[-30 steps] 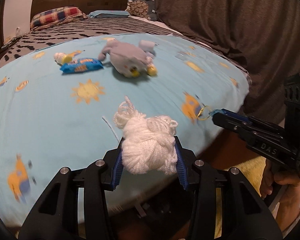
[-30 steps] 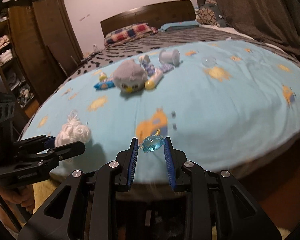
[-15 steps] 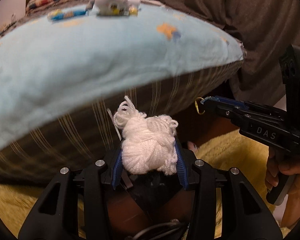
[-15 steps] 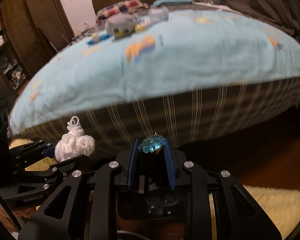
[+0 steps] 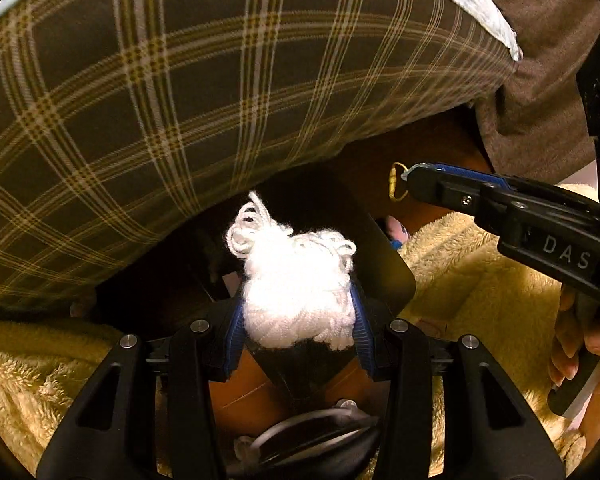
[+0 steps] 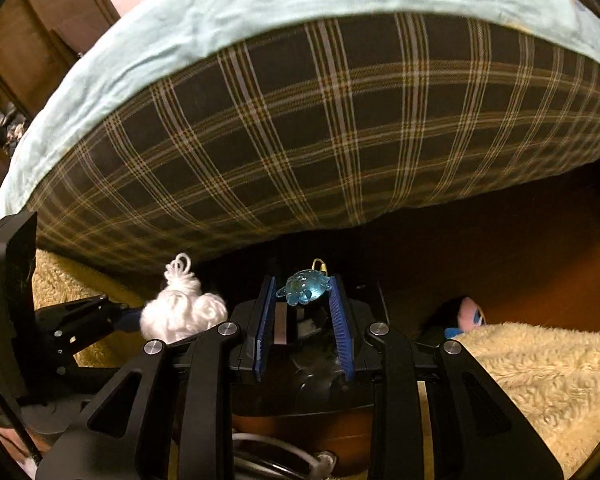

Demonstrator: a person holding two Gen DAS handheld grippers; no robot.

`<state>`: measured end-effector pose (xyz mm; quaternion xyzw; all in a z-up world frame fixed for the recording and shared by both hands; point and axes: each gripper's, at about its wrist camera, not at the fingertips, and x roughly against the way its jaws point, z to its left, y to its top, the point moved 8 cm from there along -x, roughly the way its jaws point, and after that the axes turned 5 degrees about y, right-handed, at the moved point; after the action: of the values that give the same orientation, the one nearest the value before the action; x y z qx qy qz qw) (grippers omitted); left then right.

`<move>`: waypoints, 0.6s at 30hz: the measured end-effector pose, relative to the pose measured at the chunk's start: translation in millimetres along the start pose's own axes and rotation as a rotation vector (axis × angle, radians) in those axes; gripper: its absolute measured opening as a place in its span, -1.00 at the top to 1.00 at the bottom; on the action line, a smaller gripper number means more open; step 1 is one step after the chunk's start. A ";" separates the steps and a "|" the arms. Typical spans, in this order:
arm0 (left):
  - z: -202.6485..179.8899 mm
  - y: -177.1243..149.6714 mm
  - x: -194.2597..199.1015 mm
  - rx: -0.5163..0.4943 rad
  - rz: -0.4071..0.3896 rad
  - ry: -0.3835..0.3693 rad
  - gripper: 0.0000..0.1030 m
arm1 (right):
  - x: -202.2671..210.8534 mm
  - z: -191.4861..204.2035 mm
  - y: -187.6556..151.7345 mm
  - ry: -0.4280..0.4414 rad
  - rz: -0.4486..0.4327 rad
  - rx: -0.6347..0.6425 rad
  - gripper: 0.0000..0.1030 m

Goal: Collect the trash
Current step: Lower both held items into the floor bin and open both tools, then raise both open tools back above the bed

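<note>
My left gripper [image 5: 298,312] is shut on a white ball of yarn [image 5: 296,284], held low in front of the bed's plaid side. It also shows at the left of the right wrist view [image 6: 180,312]. My right gripper [image 6: 304,296] is shut on a small blue turtle charm [image 6: 305,290] with a yellow ring; in the left wrist view only that ring [image 5: 396,184] shows at its tip. Both are over a black container [image 5: 384,264] on the floor below, seen under the right gripper too [image 6: 300,344].
The bed's plaid mattress side [image 6: 320,128] with the light blue sheet [image 6: 260,4] on top fills the upper view. A yellow fluffy rug [image 6: 540,372] covers the floor on both sides. A pink and blue toy [image 6: 470,316] lies by the rug edge.
Both grippers have dropped from above the bed top to floor level, still holding the yarn and the charm. The bed top and its toys have gone out of view.
</note>
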<state>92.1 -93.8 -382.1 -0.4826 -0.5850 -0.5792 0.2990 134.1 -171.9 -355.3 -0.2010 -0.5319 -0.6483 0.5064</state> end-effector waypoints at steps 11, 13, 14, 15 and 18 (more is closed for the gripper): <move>8.6 0.7 -2.7 0.021 0.015 0.007 -0.27 | -2.2 -13.6 11.6 0.004 -0.005 -0.027 -0.08; 11.8 3.4 4.2 0.024 0.000 0.021 -0.36 | 7.9 -18.5 18.3 -0.007 -0.026 -0.036 -0.39; 12.7 6.5 9.8 0.025 -0.008 0.025 -0.46 | 15.2 -21.8 22.3 -0.019 -0.047 -0.039 -0.51; 13.4 8.9 15.2 0.025 -0.020 0.031 -0.51 | 22.9 -21.2 25.0 -0.027 -0.062 -0.038 -0.72; 16.1 20.0 42.4 0.014 -0.086 0.053 -0.68 | 45.9 -23.7 37.0 -0.053 -0.121 -0.021 -0.88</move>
<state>98.6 -71.7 -338.1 -0.4395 -0.6011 -0.6000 0.2925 154.2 -210.5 -309.0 -0.1909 -0.5496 -0.6778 0.4496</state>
